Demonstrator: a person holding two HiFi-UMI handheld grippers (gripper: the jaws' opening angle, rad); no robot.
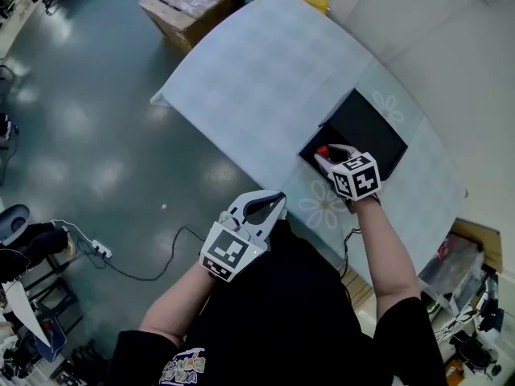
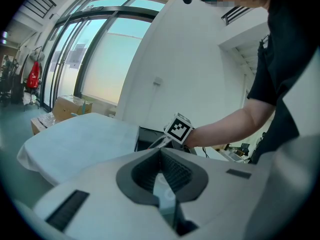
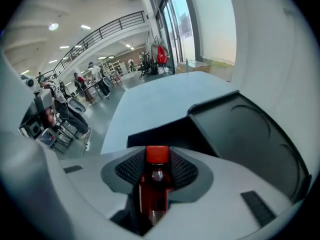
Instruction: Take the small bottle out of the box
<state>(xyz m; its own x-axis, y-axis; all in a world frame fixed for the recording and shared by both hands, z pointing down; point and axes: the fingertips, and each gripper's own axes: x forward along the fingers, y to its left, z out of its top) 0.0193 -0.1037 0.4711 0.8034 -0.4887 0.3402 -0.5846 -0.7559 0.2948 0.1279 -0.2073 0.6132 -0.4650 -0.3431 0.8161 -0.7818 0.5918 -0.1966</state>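
A small bottle (image 3: 155,184) of red liquid with a red cap (image 1: 323,151) stands upright between the pads of my right gripper (image 3: 156,176), which grips it. In the head view, that right gripper (image 1: 328,158) hovers at the near left corner of the open black box (image 1: 366,127). The box (image 3: 240,134) lies just behind the bottle, with round recesses in its dark inside. My left gripper (image 1: 278,201) hangs off the table's near side, over the person's dark shirt. Its fingertips meet and hold nothing. In its own view, the left gripper (image 2: 162,184) shows only a thin slit.
The box rests on a table under a pale patterned cloth (image 1: 257,79), near its right end. Cardboard boxes (image 1: 189,6) stand on the floor beyond the table. A power strip with a cable (image 1: 100,250) lies on the grey floor at left. Clutter (image 1: 467,296) fills the lower right.
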